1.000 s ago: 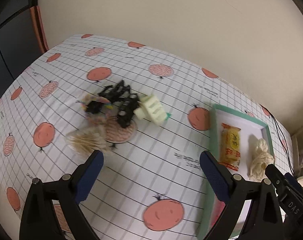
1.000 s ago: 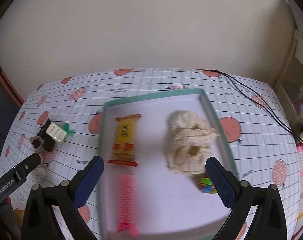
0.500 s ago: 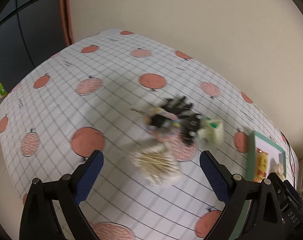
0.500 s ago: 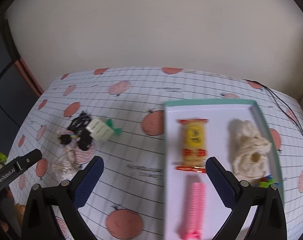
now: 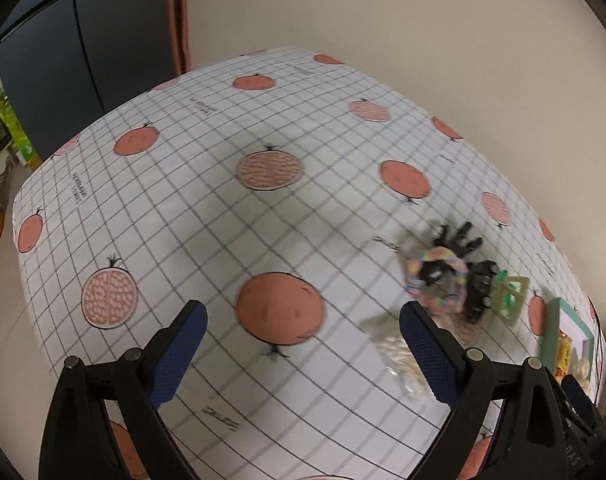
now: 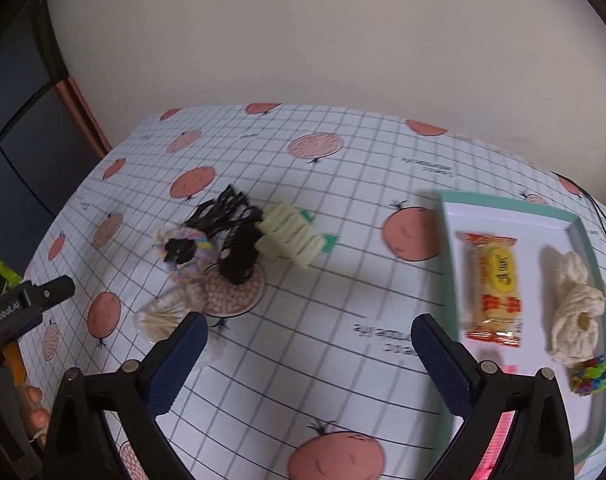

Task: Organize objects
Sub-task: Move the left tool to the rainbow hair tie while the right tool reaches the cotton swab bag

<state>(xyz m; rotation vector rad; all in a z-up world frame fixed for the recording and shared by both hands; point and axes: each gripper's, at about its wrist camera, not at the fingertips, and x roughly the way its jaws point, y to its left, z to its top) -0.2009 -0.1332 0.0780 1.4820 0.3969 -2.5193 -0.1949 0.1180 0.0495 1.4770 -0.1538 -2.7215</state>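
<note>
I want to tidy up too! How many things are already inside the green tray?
4 that show: the yellow snack packet on the tray's left, the cream scrunchie on its right, colourful beads below the scrunchie, and a pink thing mostly hidden behind the right gripper.

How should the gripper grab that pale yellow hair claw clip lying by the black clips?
Probably pinch the pale hair claw clip across its narrow ribbed body, coming down from above. Its long sides look free on the near side, while the black clips crowd its left end. The right gripper is open and nearest.

Tablecloth (image 6: 323,320) under clutter (image 6: 231,240), tray (image 6: 583,232)
</note>
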